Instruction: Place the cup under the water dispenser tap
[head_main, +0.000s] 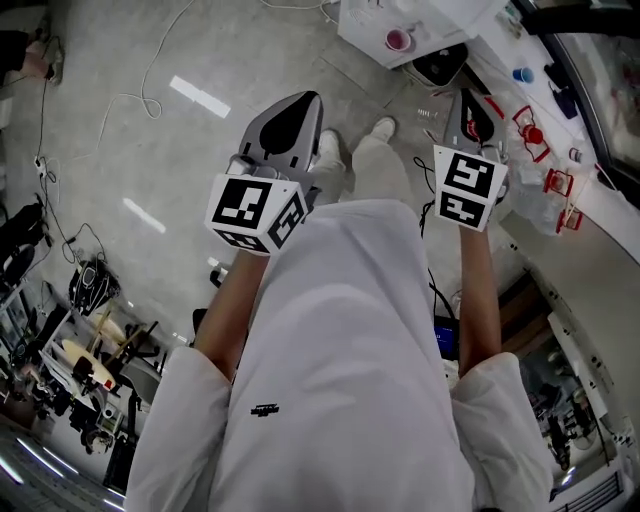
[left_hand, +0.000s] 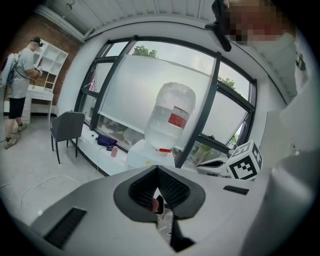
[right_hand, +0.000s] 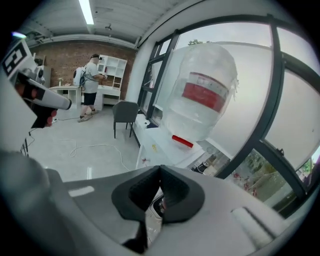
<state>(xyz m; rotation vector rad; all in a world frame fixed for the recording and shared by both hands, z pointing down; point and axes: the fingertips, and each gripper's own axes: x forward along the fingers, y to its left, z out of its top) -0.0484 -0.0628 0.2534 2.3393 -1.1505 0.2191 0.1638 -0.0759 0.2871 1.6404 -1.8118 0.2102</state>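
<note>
Pale floor (head_main: 150, 150) spreads below. The left gripper (left_hand: 157, 169) and right gripper (right_hand: 160, 167) both have their jaws pressed together on nothing, in mid-air, apart from the water dispenser (right_hand: 200, 95). The pink cup (head_main: 398, 40) stands on a white surface (head_main: 360, 25) ahead.

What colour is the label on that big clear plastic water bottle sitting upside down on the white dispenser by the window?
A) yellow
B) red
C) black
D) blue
B: the big clear plastic water bottle carries a red label across its middle, seen in both gripper views.
</note>
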